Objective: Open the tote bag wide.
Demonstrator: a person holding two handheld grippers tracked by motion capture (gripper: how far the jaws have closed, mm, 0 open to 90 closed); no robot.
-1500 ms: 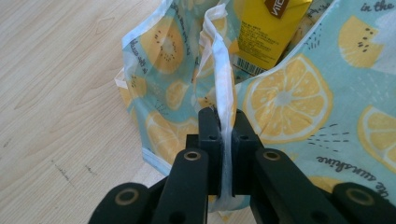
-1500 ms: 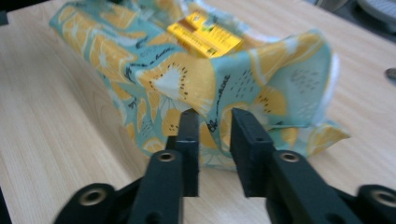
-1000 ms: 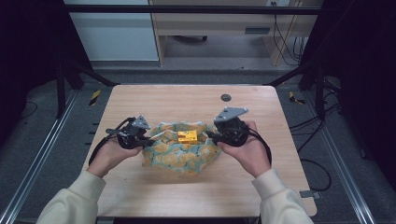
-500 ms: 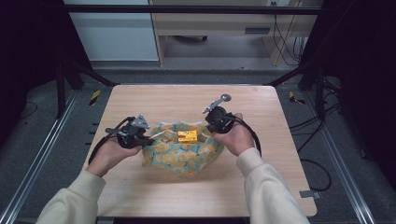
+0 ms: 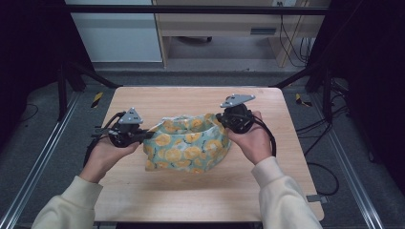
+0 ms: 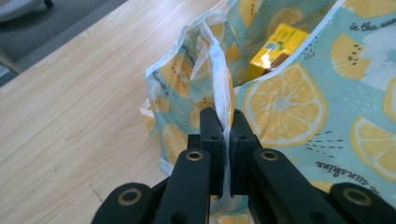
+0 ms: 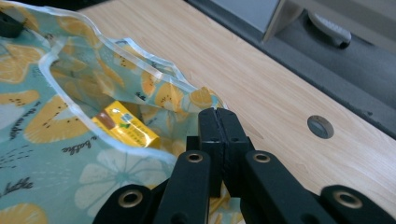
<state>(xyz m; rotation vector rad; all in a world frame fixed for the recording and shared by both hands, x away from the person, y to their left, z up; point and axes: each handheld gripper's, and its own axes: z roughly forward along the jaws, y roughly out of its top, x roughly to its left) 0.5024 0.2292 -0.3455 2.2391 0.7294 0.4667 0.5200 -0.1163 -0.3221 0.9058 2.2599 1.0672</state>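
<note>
Lemon-print bag [image 5: 188, 148] sits mid-table on the wooden table [image 5: 191, 200], mouth up, a yellow carton [image 6: 275, 44] inside it. Left gripper [image 5: 138, 136] is clenched on the bag's left rim, white edge pinched between its jaws. Right gripper [image 5: 224, 119] jaws have just been closing and now grasp the bag's right rim. Round hole [image 7: 320, 126] in the tabletop lies far right of the bag
</note>
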